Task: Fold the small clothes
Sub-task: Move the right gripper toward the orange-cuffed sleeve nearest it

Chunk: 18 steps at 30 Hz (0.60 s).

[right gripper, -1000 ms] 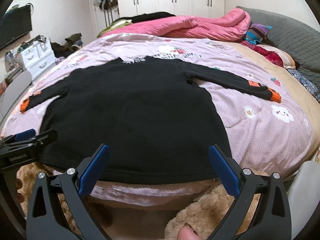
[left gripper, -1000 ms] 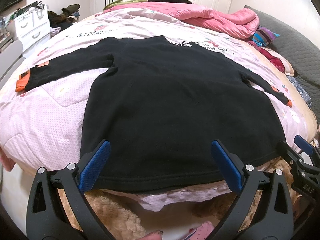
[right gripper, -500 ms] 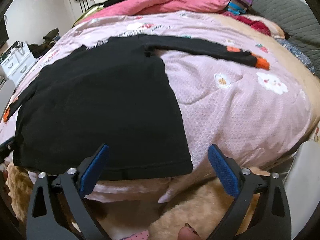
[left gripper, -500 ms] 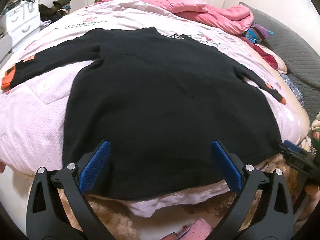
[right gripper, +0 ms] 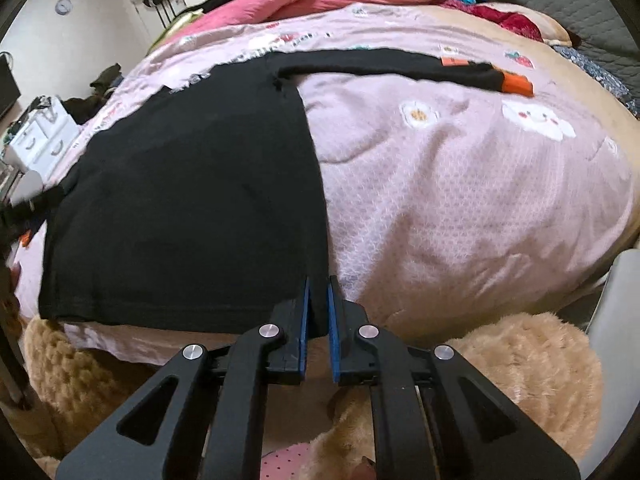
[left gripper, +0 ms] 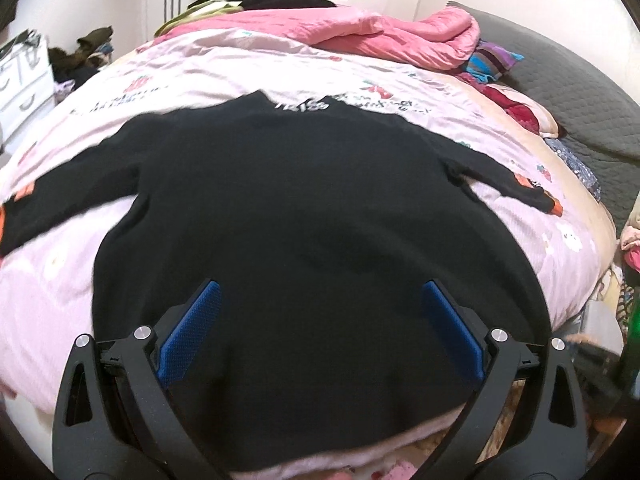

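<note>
Black sweater (right gripper: 180,208) flat on pink quilt (right gripper: 460,208); my right gripper (right gripper: 317,312) just closed, pinching hem corner. Left gripper (left gripper: 320,332) spread above hem. I judged matching pinch needed before lifting evenly.

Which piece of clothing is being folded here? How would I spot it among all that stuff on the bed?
Find the big bed with the pale pink quilt. Spread flat on its near half lies a black long-sleeved top, arms stretched out sideways. Its orange cuffs set it apart from the bunched pink duvet behind.
</note>
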{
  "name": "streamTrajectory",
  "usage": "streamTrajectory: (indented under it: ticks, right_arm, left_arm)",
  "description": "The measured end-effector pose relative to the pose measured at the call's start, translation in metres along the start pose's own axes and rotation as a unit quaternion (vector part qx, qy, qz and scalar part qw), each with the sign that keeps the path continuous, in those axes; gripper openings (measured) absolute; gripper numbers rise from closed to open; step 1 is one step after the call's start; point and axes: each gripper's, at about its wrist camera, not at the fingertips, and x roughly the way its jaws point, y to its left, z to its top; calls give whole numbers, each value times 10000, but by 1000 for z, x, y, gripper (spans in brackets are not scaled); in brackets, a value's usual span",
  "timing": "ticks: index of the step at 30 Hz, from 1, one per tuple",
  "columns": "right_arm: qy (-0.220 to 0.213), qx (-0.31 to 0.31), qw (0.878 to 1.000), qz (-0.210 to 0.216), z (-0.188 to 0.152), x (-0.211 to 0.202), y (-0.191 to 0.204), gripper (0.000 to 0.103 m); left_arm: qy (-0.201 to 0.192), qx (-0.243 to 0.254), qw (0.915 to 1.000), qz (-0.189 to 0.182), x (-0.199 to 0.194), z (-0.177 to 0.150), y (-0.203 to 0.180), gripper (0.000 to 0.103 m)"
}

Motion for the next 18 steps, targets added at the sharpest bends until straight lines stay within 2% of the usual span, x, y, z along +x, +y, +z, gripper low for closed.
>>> streamTrajectory:
  ticks: [3,5,8,10,13,18]
  right_arm:
    - [26,49,10000,3,1,1,-3,21]
    - [-29,140,9999,-9,4,-2,-7,34]
    - [-218,283,9994,11,11,-13,-13,49]
    - [-356,287,9990,11,21,-18,-15,52]
    - [-494,271,9984,23,35,-20,-15,62]
    - [-602,133,9980,120,62,-16,-7,69]
  left_arm:
    - [17,94,9999,-98,11,17,-8,94]
    - [-8,160,9998,-138,19,29,-13,94]
    - [-18,216,9995,-222,29,44,-20,94]
    - [12,248,9993,-278,38,53,-23,94]
    - [61,309,9989,-350,50,65,-30,94]
    - [154,361,9984,-413,65,78,-35,94]
